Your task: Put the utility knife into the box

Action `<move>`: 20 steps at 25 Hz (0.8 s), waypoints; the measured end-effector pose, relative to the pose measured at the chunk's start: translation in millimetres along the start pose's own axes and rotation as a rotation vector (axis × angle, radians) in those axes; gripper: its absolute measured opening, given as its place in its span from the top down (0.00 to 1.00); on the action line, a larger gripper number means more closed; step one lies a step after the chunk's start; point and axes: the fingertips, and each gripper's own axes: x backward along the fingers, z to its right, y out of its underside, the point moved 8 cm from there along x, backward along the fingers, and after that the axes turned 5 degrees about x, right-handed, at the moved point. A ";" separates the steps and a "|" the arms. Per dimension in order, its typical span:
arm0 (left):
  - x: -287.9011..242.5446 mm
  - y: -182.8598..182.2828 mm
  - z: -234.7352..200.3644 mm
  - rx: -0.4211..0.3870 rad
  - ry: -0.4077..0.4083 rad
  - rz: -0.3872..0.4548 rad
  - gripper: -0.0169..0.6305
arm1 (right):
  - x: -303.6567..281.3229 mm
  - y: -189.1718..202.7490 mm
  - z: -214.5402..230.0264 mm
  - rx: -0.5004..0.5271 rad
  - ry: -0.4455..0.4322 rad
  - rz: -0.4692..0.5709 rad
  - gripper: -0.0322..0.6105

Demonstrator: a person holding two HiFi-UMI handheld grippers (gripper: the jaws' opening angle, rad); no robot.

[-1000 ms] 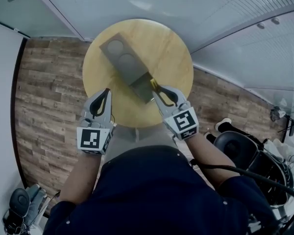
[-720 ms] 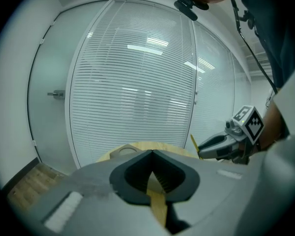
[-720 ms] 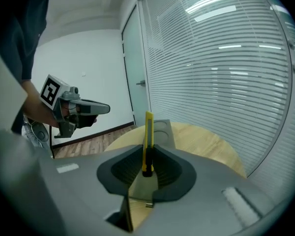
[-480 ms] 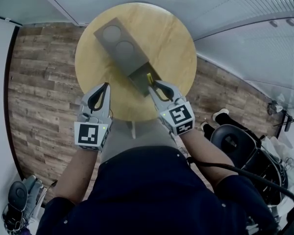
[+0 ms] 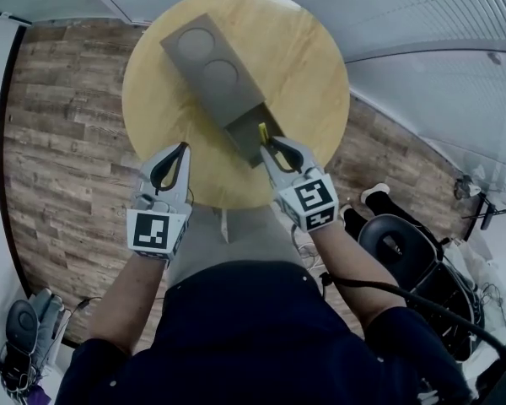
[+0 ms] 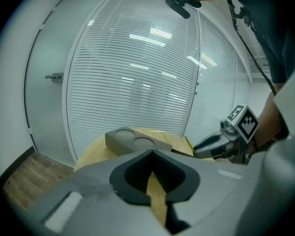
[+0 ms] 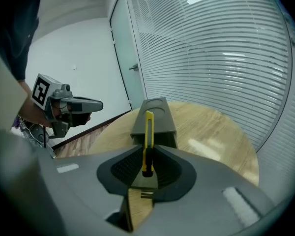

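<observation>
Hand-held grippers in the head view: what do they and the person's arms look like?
The left hand-held gripper and right hand-held gripper have light grey bodies, black-lined curved jaws and a white cube with black square markers. The person wears dark navy short sleeves. A black cable runs beside the right arm.

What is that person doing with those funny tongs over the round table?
A person holds tongs in each hand over a round wooden table. The right tongs pinch a yellow utility knife, its tip aimed at the open end of the grey box lying on the table. The knife does not look inside yet. The left tongs are shut and empty, off to the side.
</observation>
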 end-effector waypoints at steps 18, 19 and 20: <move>2.5 18.8 -24.0 0.030 0.048 -0.046 0.97 | -27.2 11.8 -10.9 -0.002 0.109 -0.147 0.74; 3.1 18.4 -24.4 0.028 0.047 -0.045 0.97 | -26.1 11.1 -11.8 -0.004 0.108 -0.147 0.74; 3.9 17.5 -24.7 0.027 0.045 -0.040 0.97 | -24.7 10.2 -13.1 -0.007 0.108 -0.146 0.74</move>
